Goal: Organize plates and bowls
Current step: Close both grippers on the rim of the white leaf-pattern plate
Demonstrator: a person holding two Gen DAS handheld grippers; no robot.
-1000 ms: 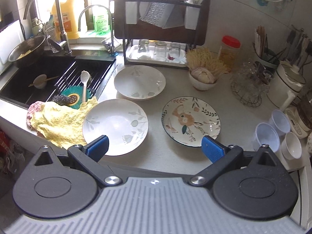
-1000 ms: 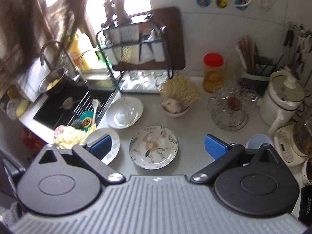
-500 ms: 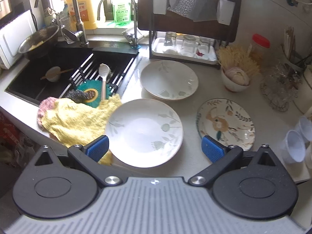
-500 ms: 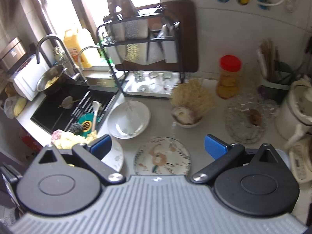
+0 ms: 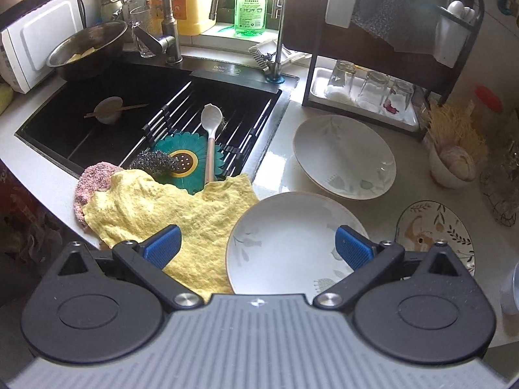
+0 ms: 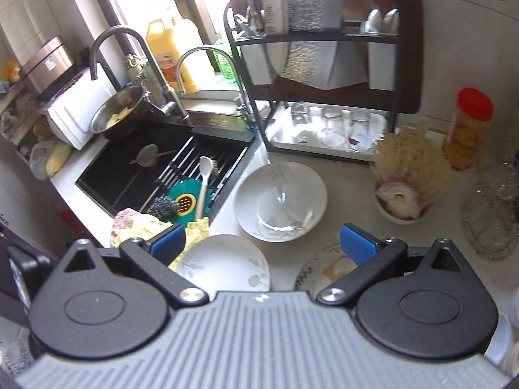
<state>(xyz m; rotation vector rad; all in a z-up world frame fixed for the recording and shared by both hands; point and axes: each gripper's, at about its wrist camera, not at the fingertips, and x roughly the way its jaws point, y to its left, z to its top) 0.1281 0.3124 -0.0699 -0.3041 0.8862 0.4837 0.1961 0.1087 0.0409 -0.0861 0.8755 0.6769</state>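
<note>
Left tool (image 5: 258, 248) is hanging wide open over the near white plate (image 5: 292, 246) on the tabletop (image 5: 408, 175); right tool (image 6: 262, 241) is gaping empty too. Pinching the plate's near rim, clear of the yellow cloth (image 5: 168, 207), is looking wise. Beyond are lying the deeper white plate (image 5: 343, 157) and patterned plate (image 5: 434, 227).

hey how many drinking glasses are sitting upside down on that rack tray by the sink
3, in a row on the white tray under the black rack: left glass, middle glass, right glass. Others could be hidden behind the rack frame.
</note>
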